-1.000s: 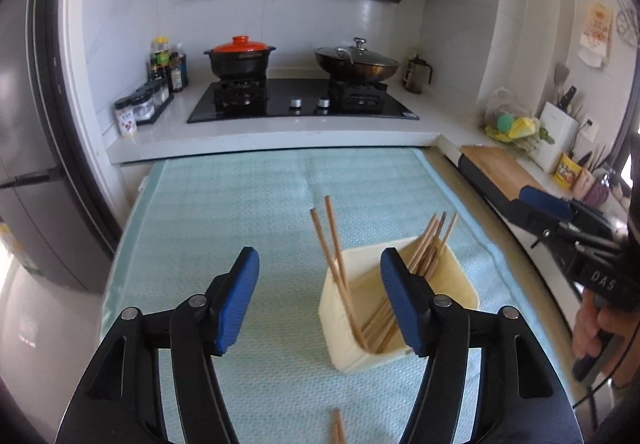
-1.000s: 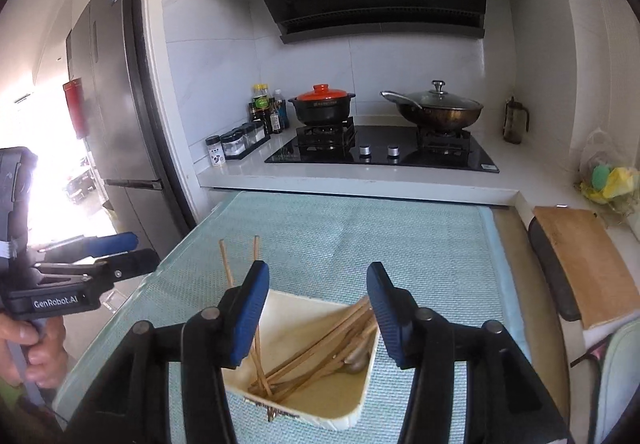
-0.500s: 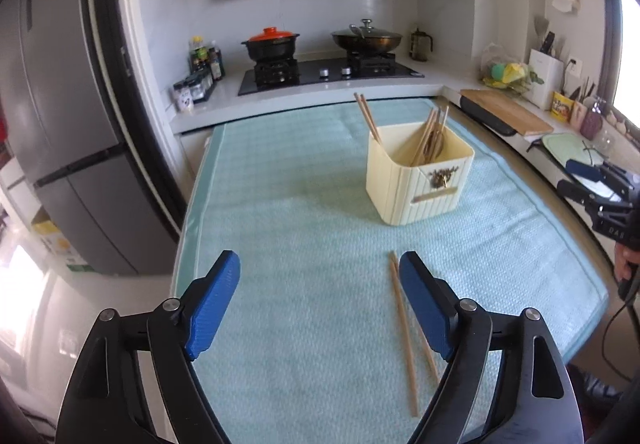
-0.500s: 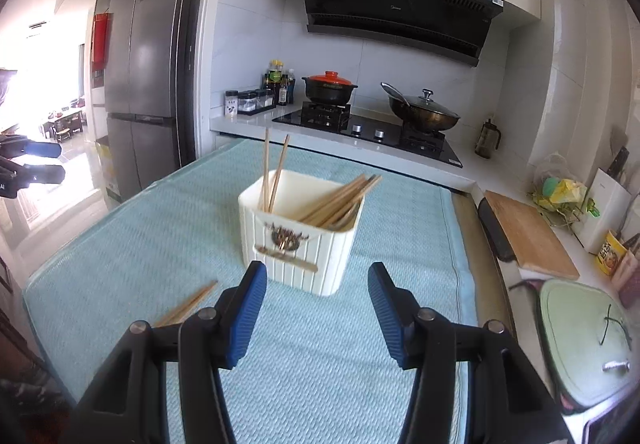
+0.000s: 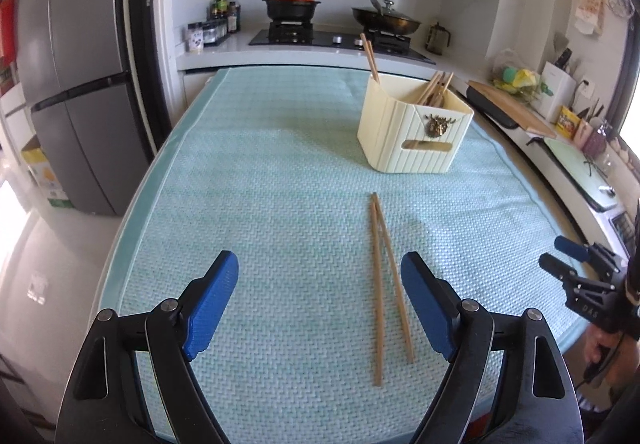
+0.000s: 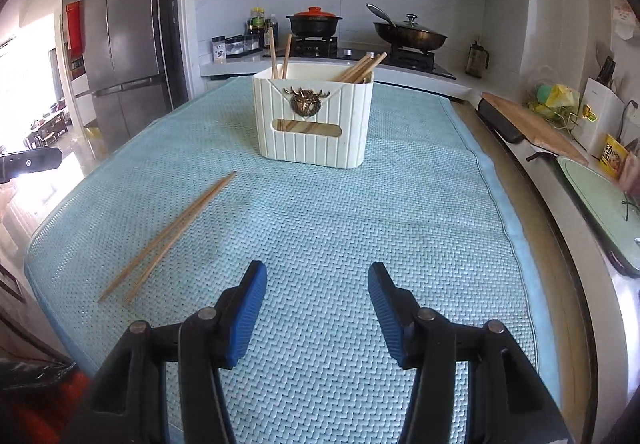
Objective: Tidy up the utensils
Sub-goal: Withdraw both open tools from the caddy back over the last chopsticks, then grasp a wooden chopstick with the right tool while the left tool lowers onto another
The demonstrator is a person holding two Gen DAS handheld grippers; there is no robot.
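A cream utensil holder (image 5: 412, 140) (image 6: 316, 132) stands on the teal mat, with several wooden chopsticks (image 5: 434, 86) (image 6: 360, 70) leaning inside and two more (image 6: 278, 52) standing at its left corner. One loose pair of chopsticks (image 5: 376, 284) (image 6: 172, 232) lies flat on the mat in front of it. My left gripper (image 5: 318, 260) hovers open over the mat; the loose pair lies below, just inside its right finger, untouched. My right gripper (image 6: 317, 268) is open and empty, facing the holder, with the loose pair off to its left. It also shows at the left wrist view's right edge (image 5: 576, 264).
The teal mat (image 6: 400, 204) covers the table up to a counter with a hob, a red-lidded pot (image 6: 314, 22) and a pan (image 6: 412, 34). A fridge (image 5: 80, 84) stands left. A cutting board (image 6: 532, 124), a green tray (image 6: 600, 200) and jars line the right counter.
Both grippers have drawn back from over the holder and dropped toward the mat's near part. The left jaws stand wider than before. The loose chopstick pair has come fully into view.
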